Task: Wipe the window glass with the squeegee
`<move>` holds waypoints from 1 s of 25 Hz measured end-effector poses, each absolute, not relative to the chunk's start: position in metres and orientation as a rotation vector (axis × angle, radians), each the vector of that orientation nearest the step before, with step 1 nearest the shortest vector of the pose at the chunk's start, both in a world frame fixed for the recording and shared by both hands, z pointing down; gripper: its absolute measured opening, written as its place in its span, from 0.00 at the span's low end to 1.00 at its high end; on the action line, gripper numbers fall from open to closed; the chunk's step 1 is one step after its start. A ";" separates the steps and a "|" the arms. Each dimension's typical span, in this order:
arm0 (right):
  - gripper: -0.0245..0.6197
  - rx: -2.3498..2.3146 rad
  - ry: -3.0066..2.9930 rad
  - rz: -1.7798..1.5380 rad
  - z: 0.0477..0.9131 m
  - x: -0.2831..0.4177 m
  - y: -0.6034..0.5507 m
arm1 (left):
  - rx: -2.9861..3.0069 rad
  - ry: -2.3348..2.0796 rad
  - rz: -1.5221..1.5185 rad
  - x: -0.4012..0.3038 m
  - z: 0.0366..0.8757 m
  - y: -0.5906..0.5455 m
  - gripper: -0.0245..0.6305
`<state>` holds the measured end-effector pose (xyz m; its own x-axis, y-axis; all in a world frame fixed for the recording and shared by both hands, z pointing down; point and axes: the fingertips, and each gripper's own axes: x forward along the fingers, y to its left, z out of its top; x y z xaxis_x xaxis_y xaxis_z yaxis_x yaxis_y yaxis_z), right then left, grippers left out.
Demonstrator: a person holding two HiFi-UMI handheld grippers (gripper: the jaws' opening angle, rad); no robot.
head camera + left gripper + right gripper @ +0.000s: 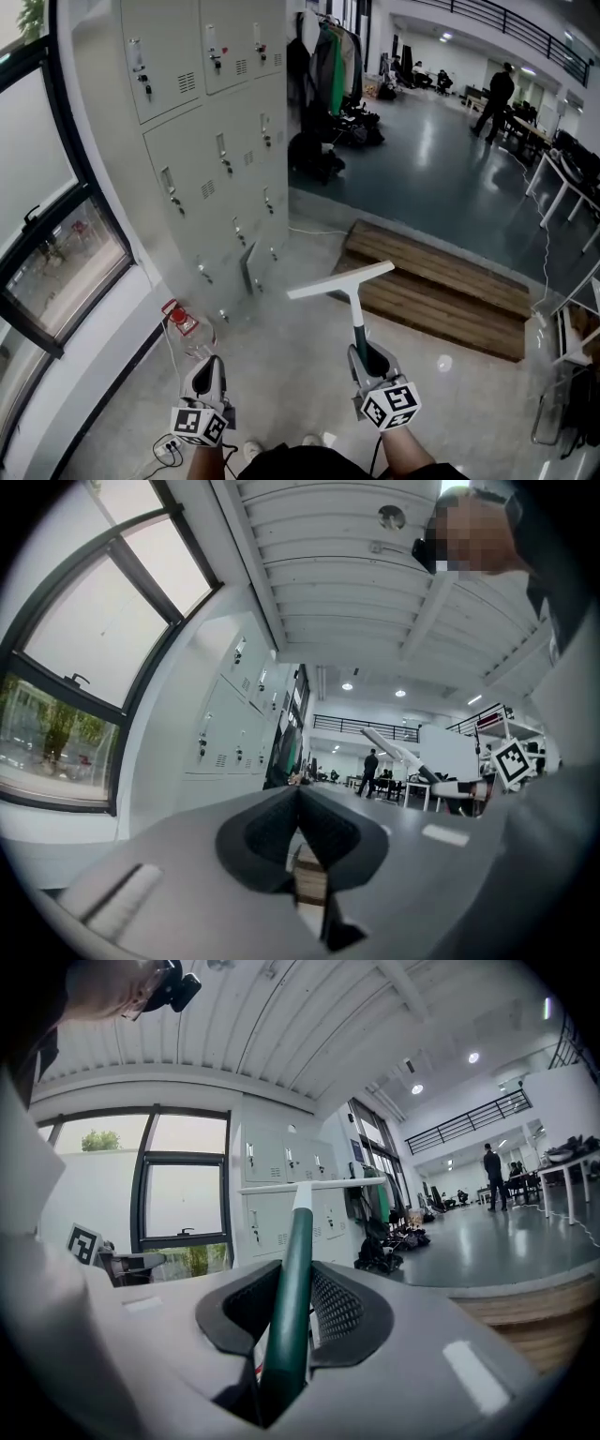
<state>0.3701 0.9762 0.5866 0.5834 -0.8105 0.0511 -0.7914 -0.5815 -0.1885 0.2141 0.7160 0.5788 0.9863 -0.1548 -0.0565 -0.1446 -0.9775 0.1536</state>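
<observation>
In our right gripper (291, 1309) the jaws are clamped on the dark green handle of the squeegee (293, 1241). The handle runs up out of the jaws to a white blade lying crosswise at its top. From the head view the squeegee is held in the air over the floor. Its blade is tilted, with the right end higher, in front of the grey lockers (211, 141) and well apart from the window (58, 267) at the left edge. Our left gripper (300, 801) has its jaws pressed together at the tips and hangs low beside the right one. A small red-and-white thing (179, 318) lies on the floor at the foot of the lockers. A low wooden platform (441, 281) lies past the blade to the right, and a person (495, 97) stands far off.
</observation>
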 end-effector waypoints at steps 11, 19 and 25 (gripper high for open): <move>0.19 -2.471 1.641 -0.251 0.597 0.365 0.918 | 2.954 -0.592 -0.071 0.140 0.580 0.704 0.04; 0.19 -2.425 1.730 -0.250 0.583 0.355 0.844 | 2.938 -0.759 -0.150 0.103 0.570 0.644 0.04; 0.19 -2.422 1.834 -0.176 0.555 0.336 0.770 | 2.939 -0.870 -0.213 0.071 0.556 0.578 0.04</move>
